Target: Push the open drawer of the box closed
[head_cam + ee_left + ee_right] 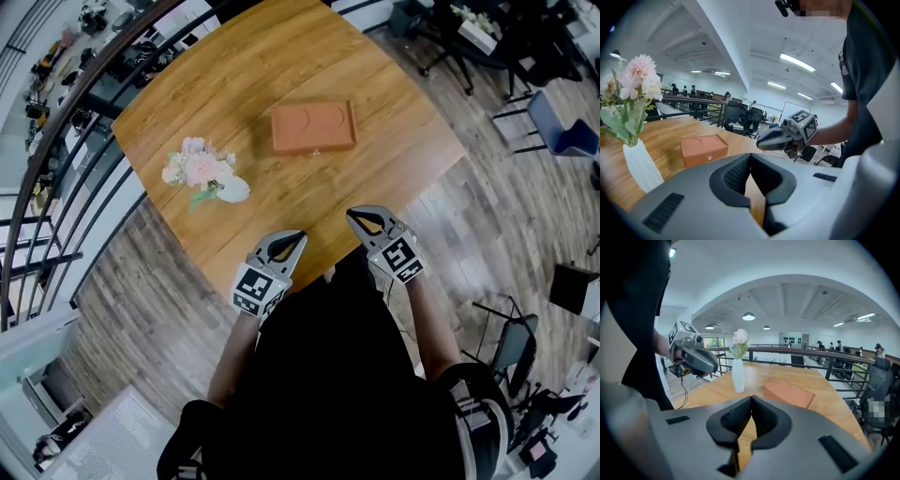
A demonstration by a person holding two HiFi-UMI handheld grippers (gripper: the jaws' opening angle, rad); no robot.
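Note:
A flat orange-brown box (314, 127) lies near the middle of the round wooden table (234, 75). In the left gripper view the box (703, 149) shows its drawer front with a small knob, flush with the body. Both grippers hover over the table's near edge, well short of the box. My left gripper (298, 236) is shut with nothing between its jaws, as its own view (751, 157) confirms. My right gripper (352, 216) is shut and empty too, tips touching (751, 399). Each gripper shows in the other's view, the right gripper (761, 144) and the left gripper (712, 369).
A white vase of pink flowers (202, 173) stands on the table left of the box, between it and my left gripper's side. A black railing (66, 141) curves behind the table's left. Office chairs (558, 131) stand on the wood floor at right.

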